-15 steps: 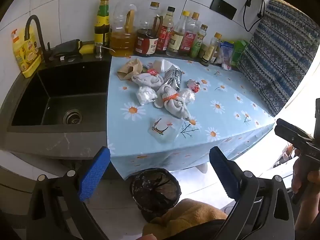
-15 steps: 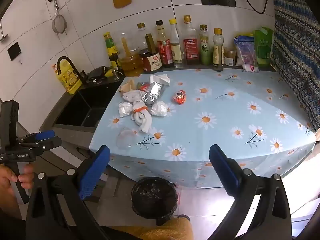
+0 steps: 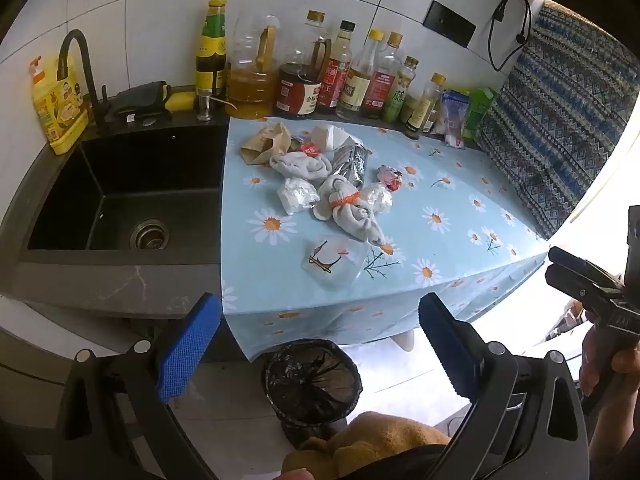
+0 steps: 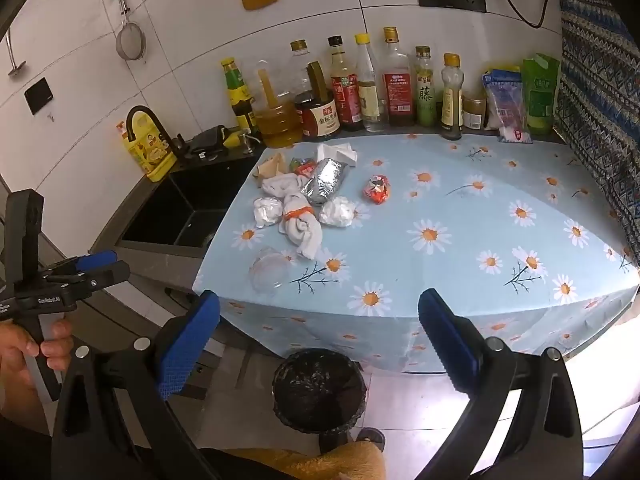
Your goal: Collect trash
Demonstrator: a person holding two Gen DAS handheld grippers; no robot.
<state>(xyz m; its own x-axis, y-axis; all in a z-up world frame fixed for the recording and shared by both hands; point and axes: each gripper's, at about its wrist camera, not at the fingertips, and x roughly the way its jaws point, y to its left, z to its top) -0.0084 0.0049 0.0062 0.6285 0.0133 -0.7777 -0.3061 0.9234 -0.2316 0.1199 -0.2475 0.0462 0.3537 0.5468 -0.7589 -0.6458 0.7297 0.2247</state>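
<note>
A pile of trash lies on the daisy tablecloth (image 3: 440,216): crumpled white tissues (image 3: 298,196), a white sock with an orange band (image 3: 352,210), a foil wrapper (image 3: 354,162), a brown paper bag (image 3: 266,142), a red wrapper (image 3: 390,178) and a clear plastic cup (image 3: 334,260) near the front edge. The pile also shows in the right wrist view (image 4: 304,204). A black-lined trash bin (image 3: 310,380) stands on the floor below the table edge. My left gripper (image 3: 318,344) is open and empty above the bin. My right gripper (image 4: 318,344) is open and empty too.
A black sink (image 3: 120,200) with a tap sits left of the table. Several sauce and oil bottles (image 3: 320,76) line the back wall. A patterned cloth (image 3: 560,132) hangs at the right. A yellow detergent bottle (image 3: 60,108) stands by the tap.
</note>
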